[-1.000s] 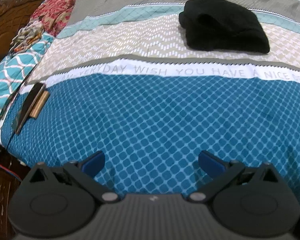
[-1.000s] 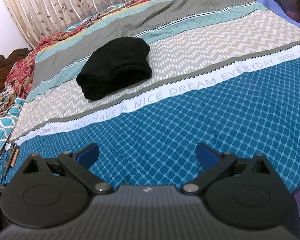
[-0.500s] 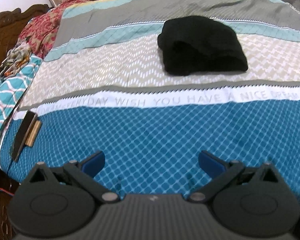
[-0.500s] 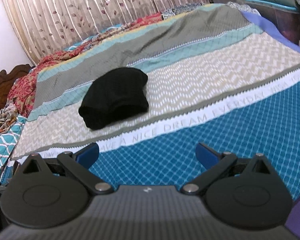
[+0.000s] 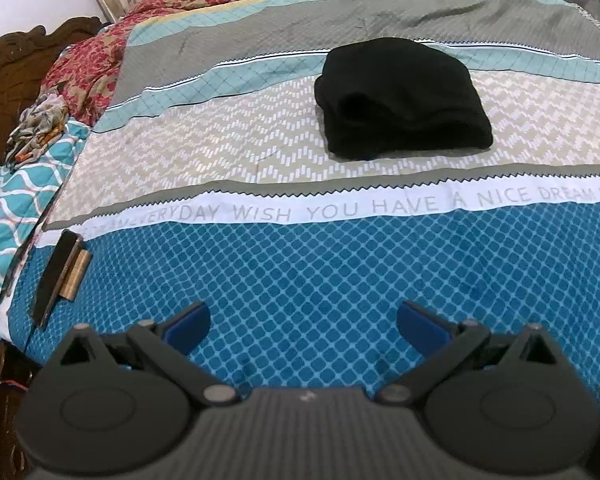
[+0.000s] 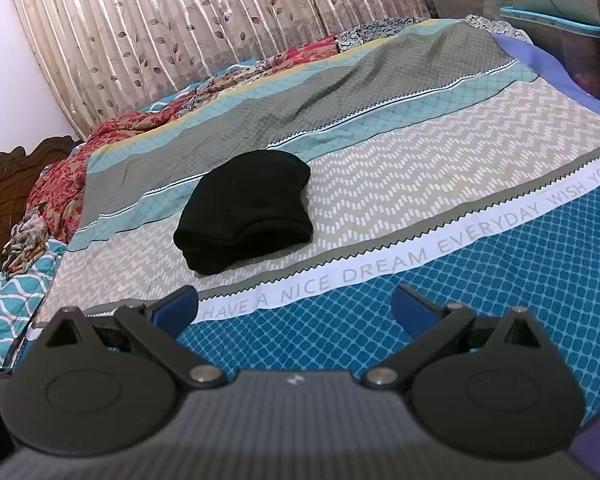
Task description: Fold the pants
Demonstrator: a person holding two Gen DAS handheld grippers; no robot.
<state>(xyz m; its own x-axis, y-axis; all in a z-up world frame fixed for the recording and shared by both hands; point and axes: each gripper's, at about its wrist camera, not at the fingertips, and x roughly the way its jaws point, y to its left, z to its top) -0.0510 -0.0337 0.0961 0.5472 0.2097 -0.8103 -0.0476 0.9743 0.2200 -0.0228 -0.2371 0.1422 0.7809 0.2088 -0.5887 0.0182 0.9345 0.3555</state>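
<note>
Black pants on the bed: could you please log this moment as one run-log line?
pants: black pants folded, on bedspread | left claw: open, empty | right claw: open, empty | contact: none

You get soft, even indoor light in both wrist views, with only faint shadows. The black pants read as a near-featureless dark mass. Fisheye distortion bends the bedspread stripes and darkens the corners. The curtain shows a mild sheen.

one folded pants, one bedspread
</note>
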